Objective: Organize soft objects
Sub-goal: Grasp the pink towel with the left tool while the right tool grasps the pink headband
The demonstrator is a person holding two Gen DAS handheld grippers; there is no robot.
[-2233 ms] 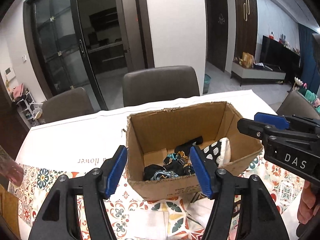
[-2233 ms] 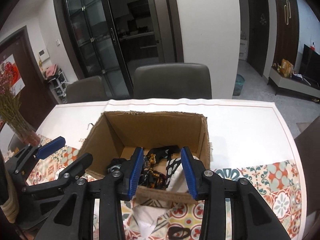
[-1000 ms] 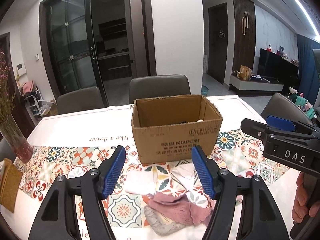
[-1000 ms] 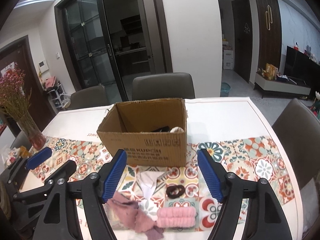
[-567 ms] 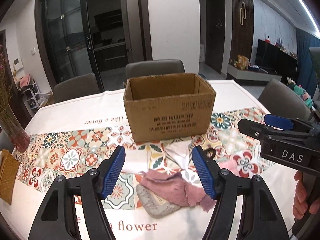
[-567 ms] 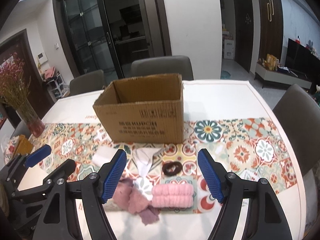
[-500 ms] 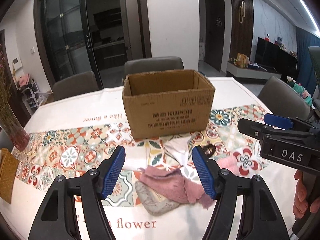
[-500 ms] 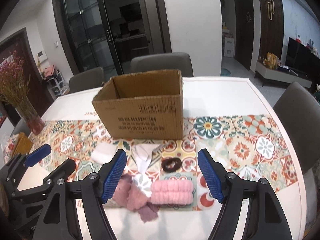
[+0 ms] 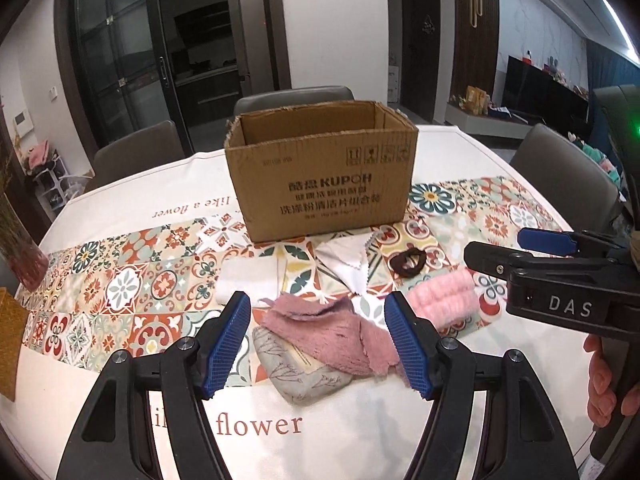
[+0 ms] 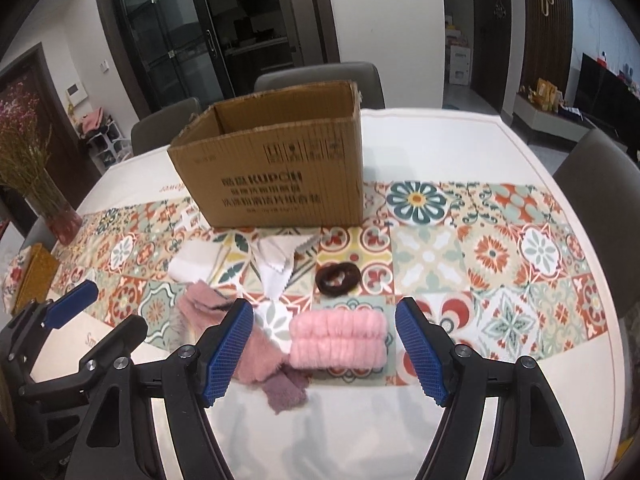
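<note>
Both claws had dropped from over the box [image 9: 322, 184] toward the table [image 10: 460, 412]: left claw [image 9: 318, 344] gaping empty above the pink rag [image 9: 320, 330], right claw [image 10: 324, 354] wide and empty, probably lining up the pink headband [image 10: 338, 338].

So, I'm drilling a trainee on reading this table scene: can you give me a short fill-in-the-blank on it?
1. The cardboard box stands ____ side up.
2. The dark brown hair tie lies between the box and the fluffy ____ headband.
3. Both the left gripper and the right gripper hold ____.

Missing: open; pink; nothing
</note>
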